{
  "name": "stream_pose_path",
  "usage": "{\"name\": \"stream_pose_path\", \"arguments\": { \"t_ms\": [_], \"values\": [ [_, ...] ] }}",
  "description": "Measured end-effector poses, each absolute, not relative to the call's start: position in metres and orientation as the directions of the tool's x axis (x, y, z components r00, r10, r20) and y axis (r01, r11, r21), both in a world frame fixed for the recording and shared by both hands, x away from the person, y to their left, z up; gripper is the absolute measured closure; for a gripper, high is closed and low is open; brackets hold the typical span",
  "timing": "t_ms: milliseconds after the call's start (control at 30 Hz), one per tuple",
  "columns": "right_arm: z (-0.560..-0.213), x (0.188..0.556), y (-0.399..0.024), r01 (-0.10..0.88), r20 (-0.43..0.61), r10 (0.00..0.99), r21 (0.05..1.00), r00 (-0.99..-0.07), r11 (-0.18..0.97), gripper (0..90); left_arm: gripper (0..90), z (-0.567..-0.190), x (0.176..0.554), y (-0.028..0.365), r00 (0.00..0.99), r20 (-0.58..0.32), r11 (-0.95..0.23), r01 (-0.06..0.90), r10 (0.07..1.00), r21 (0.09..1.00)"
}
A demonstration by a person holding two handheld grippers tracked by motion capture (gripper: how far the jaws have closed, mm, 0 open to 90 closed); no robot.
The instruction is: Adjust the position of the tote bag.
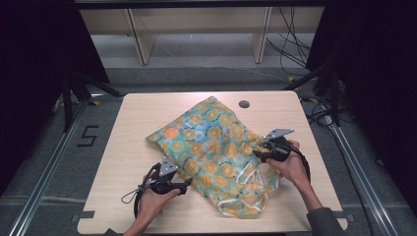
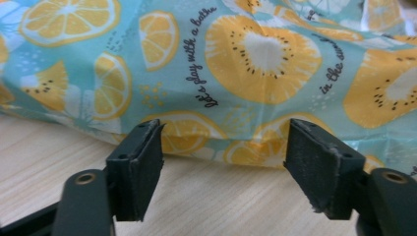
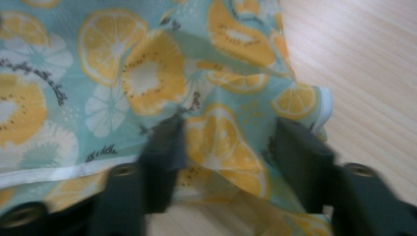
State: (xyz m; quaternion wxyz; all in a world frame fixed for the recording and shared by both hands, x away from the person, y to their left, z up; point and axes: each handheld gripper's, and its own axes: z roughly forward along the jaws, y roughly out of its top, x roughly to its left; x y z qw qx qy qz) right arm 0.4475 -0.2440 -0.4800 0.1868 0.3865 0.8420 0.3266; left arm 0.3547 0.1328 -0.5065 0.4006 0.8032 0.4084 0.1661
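Your fruit-print bag [image 1: 216,147] lies crumpled across the middle of the counter [image 1: 137,118], its turquoise cloth covered in orange and lemon slices, with its white-trimmed handles [image 1: 246,196] spilling toward the near edge.

Your left claw [image 1: 186,183] sits at the bag's near left edge, low over the wood. In the left gripper view its jaws stand well apart, with the bag's hem [image 2: 221,147] just beyond the tips and bare counter between them. The pads press on nothing, so this claw is open and has hold of nothing.

Your right claw [image 1: 256,151] is at the bag's right side, farther from you than the left one. In the right gripper view its jaws straddle a raised fold of cloth [image 3: 226,142] near a white-edged corner. The picture is blurred there, and the jaws stand about half apart with a gap visible beside the fold, so the pads do not look pressed onto the cloth; the fold sits between them, not gripped.

A small dark round hole [image 1: 244,104] sits in the counter beyond the bag's far end.
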Motion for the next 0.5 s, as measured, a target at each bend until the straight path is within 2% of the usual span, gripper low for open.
{"name": "stream_pose_path", "arguments": {
  "t_ms": [33, 67, 100, 133, 167, 200, 233, 267, 300, 333, 400, 500],
  "values": [
    [-0.481, 0.447, -0.244, 0.532, -0.059, 0.758, 0.677, -0.649, 0.508, 72.3, 38.7, -0.508, 0.356, 0.13, 0.615, -0.049, -0.349, 0.509, 0.787, 0.787],
    [-0.481, 0.447, -0.244, 0.532, -0.059, 0.758, 0.677, -0.649, 0.508, 72.3, 44.8, -0.508, 0.356, 0.13, 0.615, -0.049, -0.349, 0.509, 0.787, 0.787],
    [-0.48, 0.446, -0.244, 0.538, -0.047, 0.749, 0.666, -0.661, 0.517, 76.1, 44.8, -0.506, 0.358, 0.131, 0.649, 0.006, -0.416, 0.481, 0.761, 0.772],
    [-0.483, 0.446, -0.243, 0.512, -0.061, 0.742, 0.685, -0.668, 0.518, 80.5, 49.1, -0.508, 0.359, 0.128, 0.645, 0.007, -0.409, 0.477, 0.764, 0.778],
    [-0.48, 0.445, -0.243, 0.521, -0.057, 0.726, 0.659, -0.685, 0.543, 83.6, 55.1, -0.509, 0.36, 0.126, 0.641, 0.016, -0.418, 0.48, 0.767, 0.772],
    [-0.483, 0.443, -0.24, 0.507, -0.056, 0.737, 0.69, -0.674, 0.516, 86.1, 61.1, -0.51, 0.362, 0.126, 0.656, 0.036, -0.438, 0.461, 0.754, 0.772],
    [-0.479, 0.442, -0.24, 0.513, -0.06, 0.719, 0.661, -0.692, 0.548, 87.5, 64.6, -0.51, 0.365, 0.127, 0.67, 0.063, -0.476, 0.454, 0.74, 0.753],
    [-0.481, 0.44, -0.236, 0.49, -0.066, 0.712, 0.681, -0.699, 0.544, 88.1, 69.0, -0.512, 0.366, 0.124, 0.65, 0.032, -0.432, 0.467, 0.759, 0.771],
    [-0.479, 0.435, -0.232, 0.488, -0.072, 0.692, 0.656, -0.718, 0.575, 88.9, 78.0, -0.511, 0.369, 0.126, 0.665, 0.067, -0.468, 0.446, 0.744, 0.763],
    [-0.479, 0.435, -0.232, 0.488, -0.072, 0.692, 0.656, -0.718, 0.575, 88.9, 78.0, -0.51, 0.371, 0.126, 0.66, 0.079, -0.466, 0.435, 0.747, 0.771],
    [-0.48, 0.426, -0.226, 0.456, -0.084, 0.659, 0.656, -0.747, 0.601, 89.3, 83.7, -0.508, 0.38, 0.13, 0.665, 0.104, -0.486, 0.421, 0.74, 0.766],
    [-0.481, 0.412, -0.221, 0.447, -0.068, 0.636, 0.654, -0.769, 0.611, 89.5, 85.4, -0.508, 0.388, 0.131, 0.653, 0.103, -0.478, 0.428, 0.75, 0.766]
  ]
}}
